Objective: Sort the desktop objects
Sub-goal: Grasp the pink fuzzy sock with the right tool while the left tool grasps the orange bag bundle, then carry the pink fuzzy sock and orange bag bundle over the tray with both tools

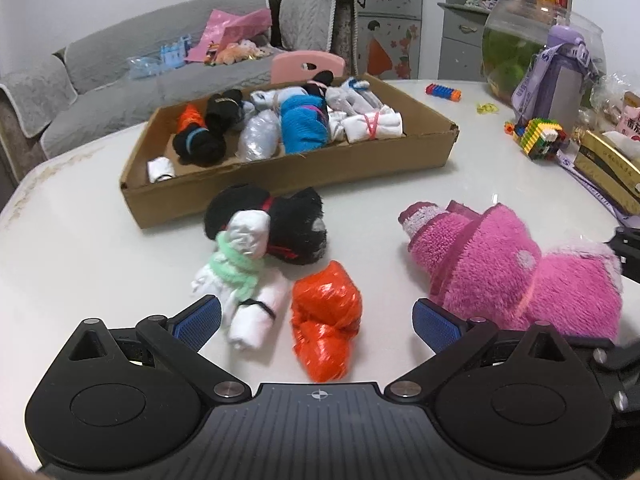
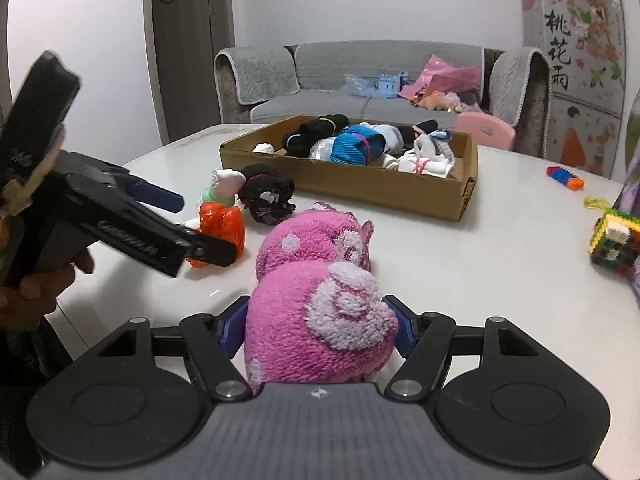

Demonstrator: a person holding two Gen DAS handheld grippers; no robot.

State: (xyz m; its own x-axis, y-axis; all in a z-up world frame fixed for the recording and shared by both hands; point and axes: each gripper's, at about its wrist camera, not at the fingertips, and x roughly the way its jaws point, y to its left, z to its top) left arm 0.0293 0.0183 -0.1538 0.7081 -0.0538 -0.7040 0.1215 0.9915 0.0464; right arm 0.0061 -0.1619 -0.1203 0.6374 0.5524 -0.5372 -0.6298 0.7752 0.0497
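A brown cardboard box (image 1: pixel 280 176) holds several rolled sock bundles. In front of it on the white table lie a black bundle (image 1: pixel 296 224), a white and green bundle (image 1: pixel 240 276), an orange bundle (image 1: pixel 324 320) and a fluffy pink sock bundle (image 1: pixel 512 268). My left gripper (image 1: pixel 316 320) is open, its blue pads on either side of the orange and white bundles. My right gripper (image 2: pixel 320 328) is shut on the near end of the pink bundle (image 2: pixel 320 296). The left gripper also shows in the right wrist view (image 2: pixel 176 220), over the orange bundle (image 2: pixel 220 220).
A glass fish bowl (image 1: pixel 516 40), a purple bottle (image 1: pixel 560 76), a block toy (image 1: pixel 540 136) and boxes stand at the table's right. A small blue-orange toy (image 1: pixel 444 92) lies behind the box. A pink chair (image 1: pixel 308 64) and grey sofa stand beyond.
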